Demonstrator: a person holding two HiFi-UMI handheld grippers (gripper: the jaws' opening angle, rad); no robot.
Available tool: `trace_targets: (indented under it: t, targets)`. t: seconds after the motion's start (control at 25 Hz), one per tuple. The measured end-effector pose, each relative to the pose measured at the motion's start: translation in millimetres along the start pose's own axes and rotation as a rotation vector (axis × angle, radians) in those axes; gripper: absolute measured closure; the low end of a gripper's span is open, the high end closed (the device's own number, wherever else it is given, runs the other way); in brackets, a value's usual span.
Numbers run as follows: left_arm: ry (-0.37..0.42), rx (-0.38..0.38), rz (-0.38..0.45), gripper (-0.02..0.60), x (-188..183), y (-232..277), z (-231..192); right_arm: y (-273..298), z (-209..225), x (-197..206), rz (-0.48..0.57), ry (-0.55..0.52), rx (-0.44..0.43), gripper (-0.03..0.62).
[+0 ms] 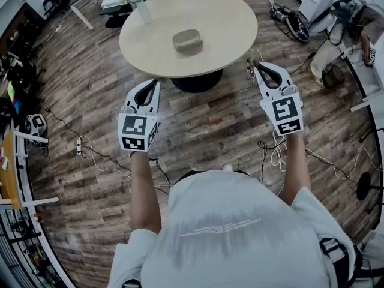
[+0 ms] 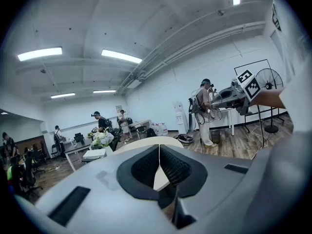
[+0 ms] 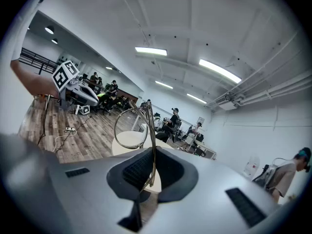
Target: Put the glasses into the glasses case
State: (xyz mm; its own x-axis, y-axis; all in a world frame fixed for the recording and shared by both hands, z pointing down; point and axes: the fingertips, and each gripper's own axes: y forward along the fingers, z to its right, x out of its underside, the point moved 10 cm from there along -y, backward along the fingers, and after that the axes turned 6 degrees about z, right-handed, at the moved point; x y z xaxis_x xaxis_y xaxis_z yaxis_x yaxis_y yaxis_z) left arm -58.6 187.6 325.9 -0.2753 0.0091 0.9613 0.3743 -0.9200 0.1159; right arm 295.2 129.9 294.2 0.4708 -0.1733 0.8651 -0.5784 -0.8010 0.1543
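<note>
Looking down through the head view, I have both grippers held out over the wood floor point(image 1: 90, 89), short of the near edge of the round table point(image 1: 231, 17). The right gripper point(image 1: 262, 71) sits off the table's near right edge, and its view shows the jaws pressed onto the glasses point(image 3: 130, 128). The thin metal frame is pinched between the pads point(image 3: 134, 172), with one round lens standing up and to the left of the jaw tips. In the head view the glasses are too small for me to make out beyond a thin bit at the jaw tips.

The left gripper point(image 1: 150, 90) is off the near left edge. In its view the pads point(image 2: 146, 167) meet along one line with nothing between them, so that gripper is closed and empty.

The case point(image 1: 188, 40) lies about the middle of the table, well apart from both grippers, and its lid looks closed from here. A vase point(image 1: 143, 9) with flowers stands at the far left edge
</note>
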Motion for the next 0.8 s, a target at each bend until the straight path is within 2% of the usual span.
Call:
trace_targets:
  t: [0.6, 0.8]
  targets:
    - [-0.01, -0.067, -0.072, 0.566, -5, 32, 40, 9, 49, 39, 0.053, -0.002, -0.049, 0.579]
    - [-0.018, -0.101, -0.072, 0.566, -2, 43, 32, 31, 58, 44, 0.05, 0.007, -0.076, 0.579]
